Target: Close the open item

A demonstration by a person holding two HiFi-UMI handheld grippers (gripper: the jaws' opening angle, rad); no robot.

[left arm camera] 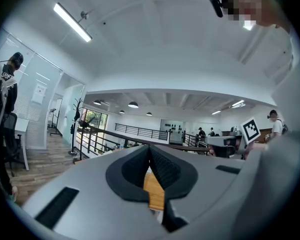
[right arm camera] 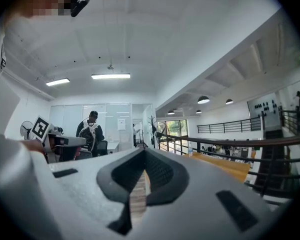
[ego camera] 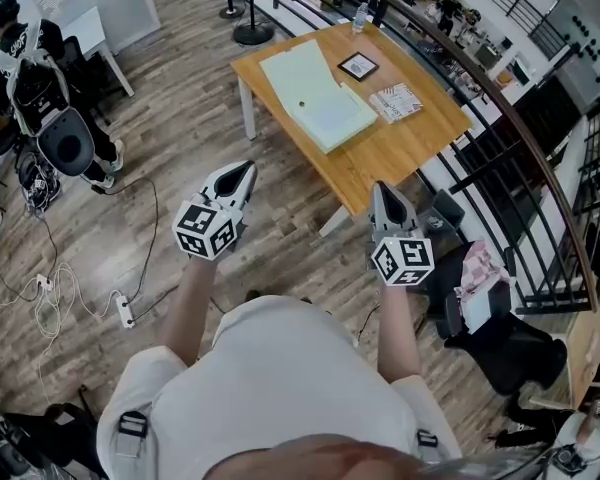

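An open pale-green book (ego camera: 317, 93) lies flat across the wooden table (ego camera: 400, 153), well ahead of both grippers in the head view. My left gripper (ego camera: 242, 172) is held level over the floor, short of the table's near left side. Its jaws are shut with nothing between them, as the left gripper view (left arm camera: 150, 150) also shows. My right gripper (ego camera: 382, 190) hovers by the table's near corner. In the right gripper view (right arm camera: 144, 152) its jaws meet, also with nothing in them. Neither gripper touches the book.
On the table beyond the book are a small black frame (ego camera: 358, 65), a booklet (ego camera: 395, 101) and a water bottle (ego camera: 360, 15). A curved railing (ego camera: 500, 98) runs along the right. Cables and a power strip (ego camera: 125, 313) lie on the floor at left, near a seated person (ego camera: 40, 78).
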